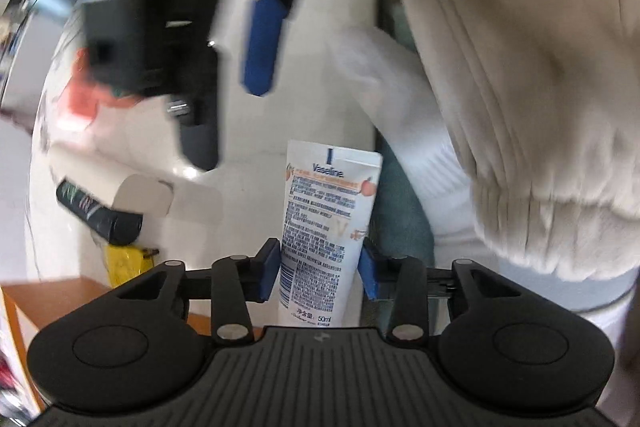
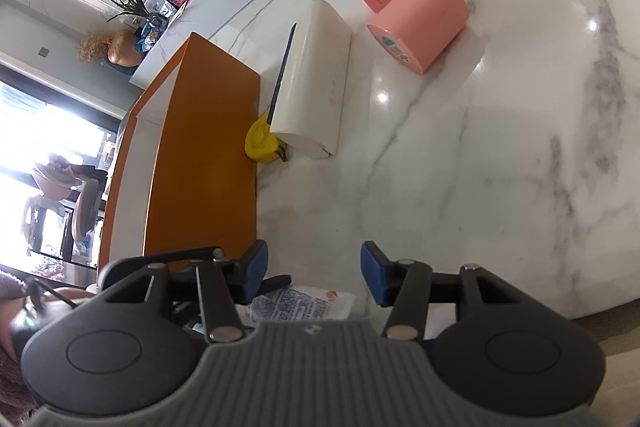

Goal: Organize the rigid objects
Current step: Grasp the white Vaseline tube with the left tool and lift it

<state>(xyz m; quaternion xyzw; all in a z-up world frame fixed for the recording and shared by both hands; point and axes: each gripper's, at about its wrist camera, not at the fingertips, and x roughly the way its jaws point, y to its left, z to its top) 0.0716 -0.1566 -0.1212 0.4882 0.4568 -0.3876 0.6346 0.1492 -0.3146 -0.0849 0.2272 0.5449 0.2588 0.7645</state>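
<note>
Seemingly mid-pickup, the left hand-held gripper (image 1: 320, 269) had its blue pads clamped on the Vaseline tube (image 1: 326, 219) at the marble surface (image 2: 460, 155) edge, while the right hand-held gripper (image 2: 314, 273) hung empty, jaws apart; lifting without slippage came next.

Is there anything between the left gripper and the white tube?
Nothing visible. The white tube already stands between the left gripper's blue pads, near the table's edge.
</note>
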